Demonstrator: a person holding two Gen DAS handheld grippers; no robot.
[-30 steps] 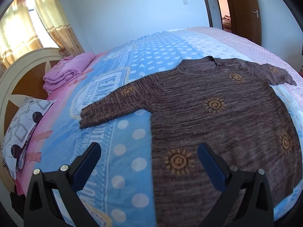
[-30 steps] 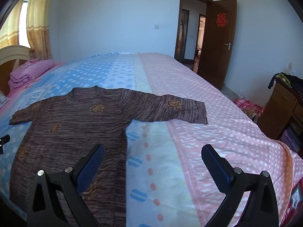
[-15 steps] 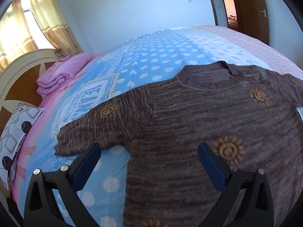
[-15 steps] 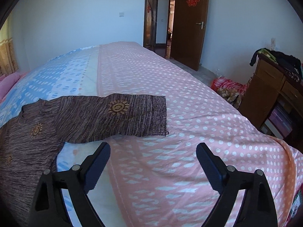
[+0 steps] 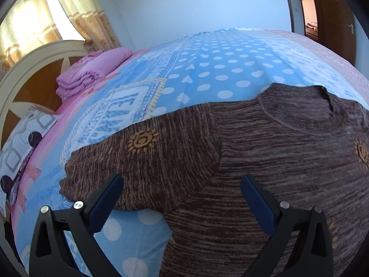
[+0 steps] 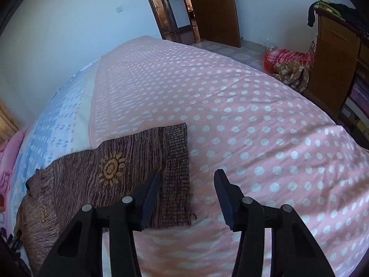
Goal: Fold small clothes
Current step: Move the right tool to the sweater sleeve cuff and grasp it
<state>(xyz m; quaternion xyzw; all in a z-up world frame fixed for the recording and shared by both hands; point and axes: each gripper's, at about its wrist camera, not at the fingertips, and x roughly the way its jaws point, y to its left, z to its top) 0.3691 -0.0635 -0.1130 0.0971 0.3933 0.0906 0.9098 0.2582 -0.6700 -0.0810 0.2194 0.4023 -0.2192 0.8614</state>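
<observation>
A brown knit sweater [image 5: 265,161] with yellow sun patterns lies flat on the bed, sleeves spread. In the left wrist view my left gripper [image 5: 182,184] is open over the left sleeve [image 5: 150,161], near the armpit, and its fingers stay clear of the cloth. In the right wrist view my right gripper [image 6: 186,184] hovers over the cuff [image 6: 177,170] of the other sleeve. Its jaws are closing, half apart; the cuff's edge lies between them, and no pad presses on it.
The bed has a blue dotted cover [image 5: 207,73] on one side and a pink dotted one [image 6: 253,127] on the other. Folded pink bedding [image 5: 92,73] and a pillow [image 5: 20,143] lie by the headboard. A wooden cabinet [image 6: 334,57] and clothes on the floor [image 6: 288,64] stand beyond the bed.
Both grippers moved outward and lower over the sleeves. The left one went from the sweater's body to the left sleeve. The right one reached the right cuff and its jaws narrowed.
</observation>
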